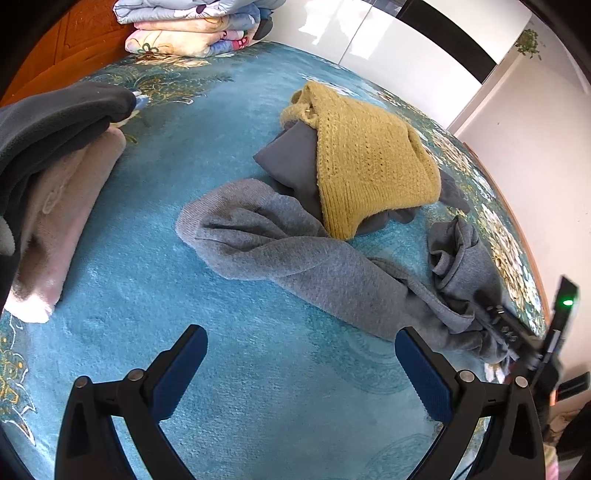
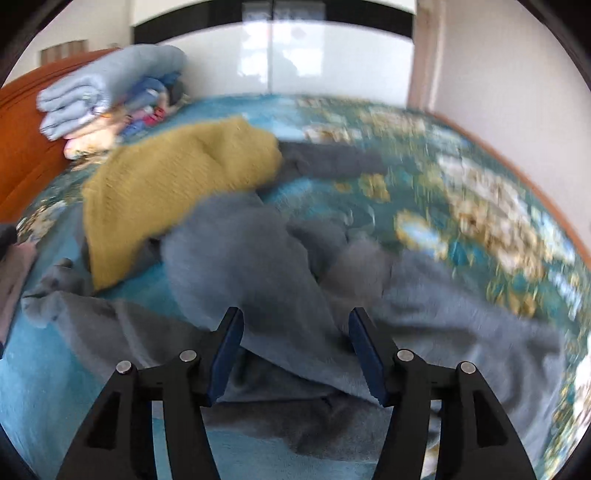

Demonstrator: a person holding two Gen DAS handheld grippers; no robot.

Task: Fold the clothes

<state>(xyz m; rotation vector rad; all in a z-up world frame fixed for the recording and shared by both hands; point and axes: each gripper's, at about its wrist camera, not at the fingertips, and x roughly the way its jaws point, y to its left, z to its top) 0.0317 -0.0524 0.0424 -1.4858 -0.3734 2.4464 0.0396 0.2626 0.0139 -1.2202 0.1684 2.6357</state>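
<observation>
On a bed spread with a plush teal blanket bordered in gold flowers, a person is working two handheld grippers over a heap of unfolded clothes. The left gripper is hovering with its blue-padded jaws standing wide apart and nothing between them, only bare blanket below. The crumpled grey fleece sweatshirt is lying ahead of it and to its right, its long axis running from a cuffed end at centre down toward the lower right, where the right gripper is showing at the garment's bunched end. A mustard-yellow knitted sweater is resting over a dark grey garment just beyond the sweatshirt.

In the right wrist view, blurred by motion, the right gripper is pointing down into the grey fleece sweatshirt, its jaws parted with a fold of fleece lying in the gap; the pads do not appear to be pressing on the cloth. The right hand is clearly the nearer to the garment, so the coming pinch looks to be its job, while the left would have to reach up and rightward to the cuffed end. Folded quilts are sitting stacked by the orange headboard.
</observation>
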